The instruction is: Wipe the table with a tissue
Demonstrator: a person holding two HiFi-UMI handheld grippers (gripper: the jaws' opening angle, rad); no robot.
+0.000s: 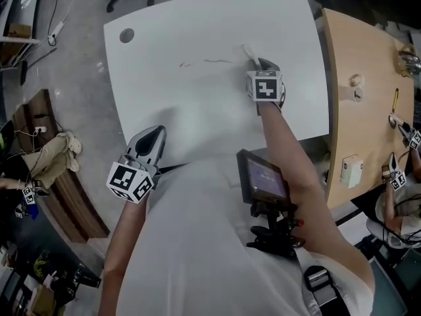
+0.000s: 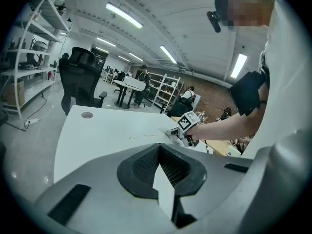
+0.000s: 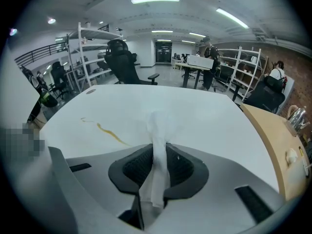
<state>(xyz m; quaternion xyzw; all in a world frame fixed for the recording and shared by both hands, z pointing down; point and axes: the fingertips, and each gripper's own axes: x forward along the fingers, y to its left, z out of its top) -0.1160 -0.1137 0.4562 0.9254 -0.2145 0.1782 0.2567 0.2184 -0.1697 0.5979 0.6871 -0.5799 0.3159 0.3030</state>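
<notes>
**A:** The right tongs [image 3: 157, 152] are clamped on the tissue [image 3: 155, 123], which is pinched into a strip at centre frame. The left tongs [image 2: 159, 155] are together with nothing in them.

**B:** How will it handle?

**A:** Light, limp and easily torn, I'd judge. Gripping close to the loose tuft should keep it pressed to the tabletop [image 3: 214, 111]. The yellow streak [image 3: 109, 133] lies just to its left.

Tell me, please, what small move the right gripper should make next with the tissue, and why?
Probably slide the right gripper leftward across the white table, dragging the tissue over the yellowish streak. The jaws are clamped on the tissue, and in the right gripper view the streak lies unwiped just to the tissue's left.
</notes>
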